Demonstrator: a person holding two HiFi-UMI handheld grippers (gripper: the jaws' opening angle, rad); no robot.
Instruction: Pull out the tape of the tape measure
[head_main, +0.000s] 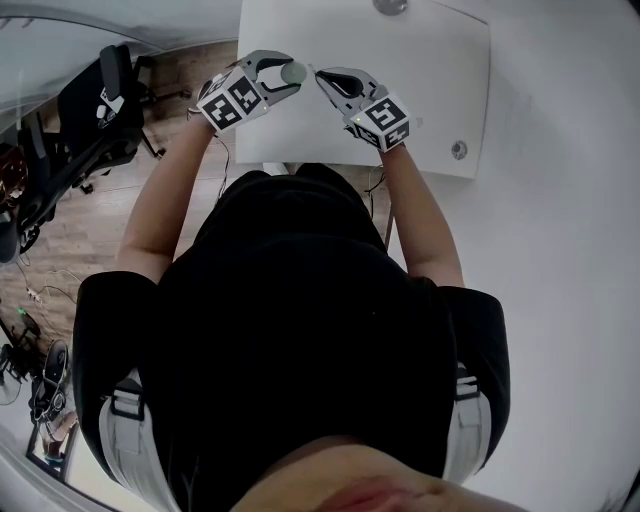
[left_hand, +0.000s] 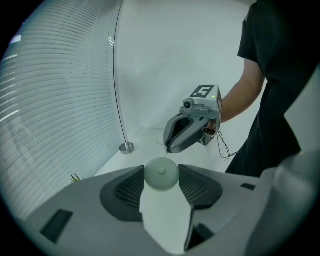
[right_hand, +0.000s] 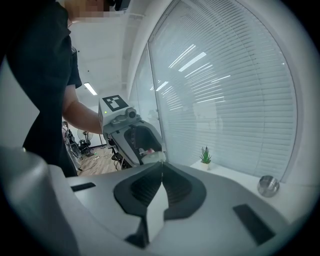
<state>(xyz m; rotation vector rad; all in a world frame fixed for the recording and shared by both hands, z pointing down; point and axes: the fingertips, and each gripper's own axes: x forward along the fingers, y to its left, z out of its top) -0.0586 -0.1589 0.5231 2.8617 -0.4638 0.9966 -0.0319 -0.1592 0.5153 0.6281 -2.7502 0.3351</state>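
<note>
Tape measure in my left tongs, right tongs closed at its side.
My left gripper (head_main: 291, 74) clamps the round, pale-green tape measure (left_hand: 161, 175) between its pads. My right gripper (right_hand: 161, 164) has its jaws pressed together, tips just beside the case. I can't tell whether they pinch the tape's end. Both hang over the white table (head_main: 440, 60).

So the small round pale-green tape measure (head_main: 294, 72) sits pinched between the jaws of the left gripper (head_main: 287, 73), out over the near part of the white rectangular table (head_main: 420, 90). The right gripper (head_main: 321, 77) is just to its right, tips together and pointing at it, nearly touching. A little round metal disc (head_main: 459, 150) lies by the table's near right corner, well apart from both. Left of the table, a black office chair (head_main: 105, 100) stands on the wooden floor (head_main: 80, 230).
</note>
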